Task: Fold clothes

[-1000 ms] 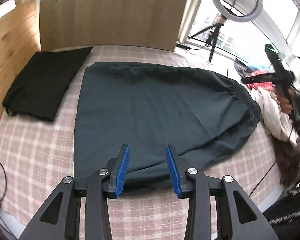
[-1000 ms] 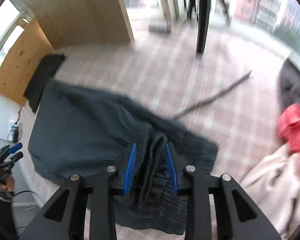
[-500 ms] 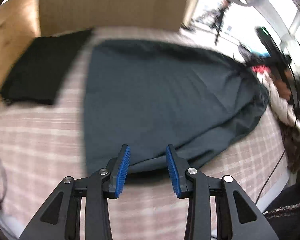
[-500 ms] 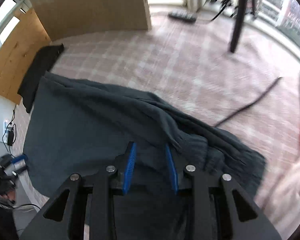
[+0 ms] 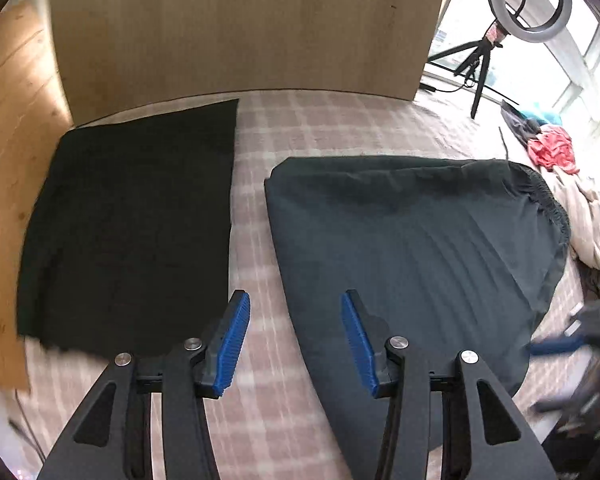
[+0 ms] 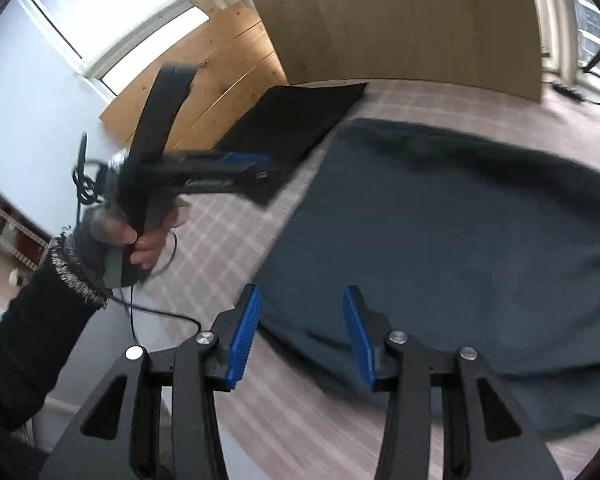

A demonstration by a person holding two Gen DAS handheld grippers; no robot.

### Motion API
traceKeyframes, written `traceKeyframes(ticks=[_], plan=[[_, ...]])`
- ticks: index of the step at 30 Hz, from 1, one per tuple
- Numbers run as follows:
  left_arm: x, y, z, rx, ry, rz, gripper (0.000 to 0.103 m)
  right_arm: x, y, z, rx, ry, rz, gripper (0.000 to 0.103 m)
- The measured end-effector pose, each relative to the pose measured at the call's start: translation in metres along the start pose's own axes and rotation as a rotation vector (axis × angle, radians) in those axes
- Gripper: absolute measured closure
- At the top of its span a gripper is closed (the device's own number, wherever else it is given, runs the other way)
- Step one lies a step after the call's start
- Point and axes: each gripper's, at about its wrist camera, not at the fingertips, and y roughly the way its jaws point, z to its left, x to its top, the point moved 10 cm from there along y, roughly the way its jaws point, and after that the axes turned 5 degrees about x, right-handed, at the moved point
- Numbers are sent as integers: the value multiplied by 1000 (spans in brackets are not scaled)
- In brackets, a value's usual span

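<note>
A dark teal garment [image 5: 420, 248] lies spread flat on the checked bedcover [image 5: 340, 120], its gathered elastic edge at the right. My left gripper [image 5: 296, 312] is open and holds nothing. It hovers over the strip of cover between the teal garment's left edge and a folded black garment [image 5: 132, 220]. My right gripper [image 6: 302, 304] is open over the teal garment's [image 6: 440, 240] near edge, with nothing between its fingers. The right wrist view also shows the left gripper [image 6: 256, 170] from the side, held by a hand [image 6: 148, 236].
A pile of red and beige clothes [image 5: 568, 184] sits at the bed's right side. A ring light on a tripod [image 5: 528, 0] stands by the window. Wooden boards [image 5: 240, 28] wall the far and left sides. A cable [image 6: 156, 308] trails off the bed's near-left corner.
My right gripper let go of the teal garment's gathered edge, opened wide and swung to the near edge. My left gripper moved left, toward the black garment.
</note>
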Motion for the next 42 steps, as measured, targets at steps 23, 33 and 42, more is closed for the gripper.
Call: traceKeyframes(ticks=[23,33,42], plan=[[44,73,5,-133,43,112,93,-67,92,55,-416,-265,98,38],[49,64,0,-137,54,87,101,-68,104,45,-461,-268,119,51],[60,53,-2,-133,18,73,101,-61,85,33,-399,-166,75,97]])
